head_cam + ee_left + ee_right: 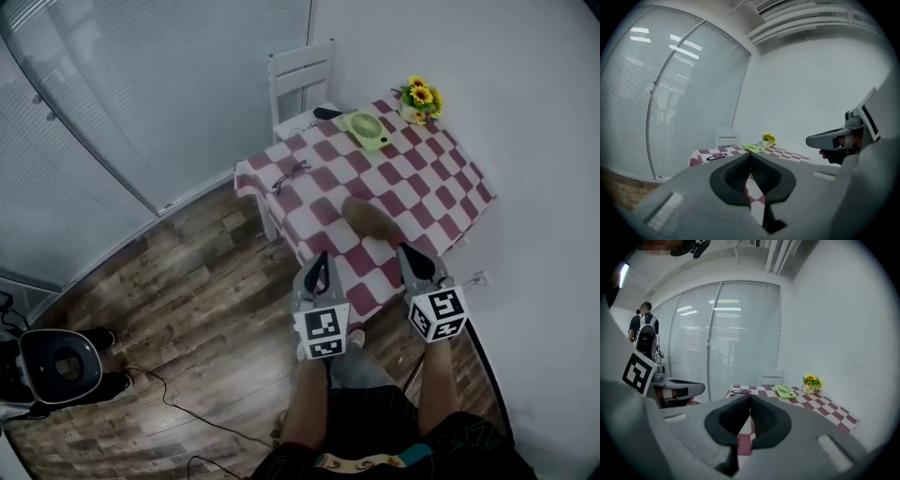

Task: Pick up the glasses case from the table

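The brown glasses case (368, 217) lies on the table with the red-and-white checked cloth (441, 178), near its front edge. My left gripper (322, 255) hangs over the table's near corner, a short way in front and to the left of the case. Its jaws are shut with nothing between them (750, 155). My right gripper (401, 248) is just in front and to the right of the case, also shut and empty (750, 395). In both gripper views the jaws hide the case. Neither gripper touches it.
On the table lie black spectacles (291, 173), a green hand fan (367, 129), a sunflower pot (422, 98) and a small black object (327, 113). A white chair (302, 80) stands behind it. A white round appliance (56, 366) and a cable (178, 408) sit on the wooden floor at left.
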`<state>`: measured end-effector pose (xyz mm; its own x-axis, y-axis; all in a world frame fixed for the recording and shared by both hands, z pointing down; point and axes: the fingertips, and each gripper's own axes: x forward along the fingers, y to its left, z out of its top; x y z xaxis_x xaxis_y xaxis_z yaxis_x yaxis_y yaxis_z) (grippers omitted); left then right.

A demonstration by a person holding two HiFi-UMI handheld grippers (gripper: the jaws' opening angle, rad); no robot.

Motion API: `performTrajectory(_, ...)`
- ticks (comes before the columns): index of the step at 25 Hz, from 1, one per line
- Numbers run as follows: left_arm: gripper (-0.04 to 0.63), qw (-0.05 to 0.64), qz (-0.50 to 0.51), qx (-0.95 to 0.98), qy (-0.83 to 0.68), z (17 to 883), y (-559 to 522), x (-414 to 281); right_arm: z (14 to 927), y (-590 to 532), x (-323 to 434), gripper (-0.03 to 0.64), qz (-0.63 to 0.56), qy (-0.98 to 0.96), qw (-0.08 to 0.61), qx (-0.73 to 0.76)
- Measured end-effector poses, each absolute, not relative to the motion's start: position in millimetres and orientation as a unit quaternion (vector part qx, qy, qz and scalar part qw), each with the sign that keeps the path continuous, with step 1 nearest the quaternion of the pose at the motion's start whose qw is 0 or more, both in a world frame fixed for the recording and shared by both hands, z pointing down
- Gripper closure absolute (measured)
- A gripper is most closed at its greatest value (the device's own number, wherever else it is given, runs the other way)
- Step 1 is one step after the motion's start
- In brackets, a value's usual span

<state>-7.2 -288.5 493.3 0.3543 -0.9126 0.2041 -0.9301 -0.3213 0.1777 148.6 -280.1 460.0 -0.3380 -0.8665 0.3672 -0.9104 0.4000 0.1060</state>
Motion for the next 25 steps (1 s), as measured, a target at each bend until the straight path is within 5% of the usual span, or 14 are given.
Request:
performTrajectory(20, 0.584, 0.168, 0.082, 0.775, -0.603, 537.7, -361.2, 18.7, 517.6, -379.2, 179.2, 0.612, 0.106, -0.837, 0.256, 0.472)
performTrajectory(25, 0.584, 0.197, 0.105, 0.751, -0.621, 567.8, -369.1, 27.1, 570.1, -395.3, 170.0, 0.389, 0.153, -0.852, 0.34, 0.368)
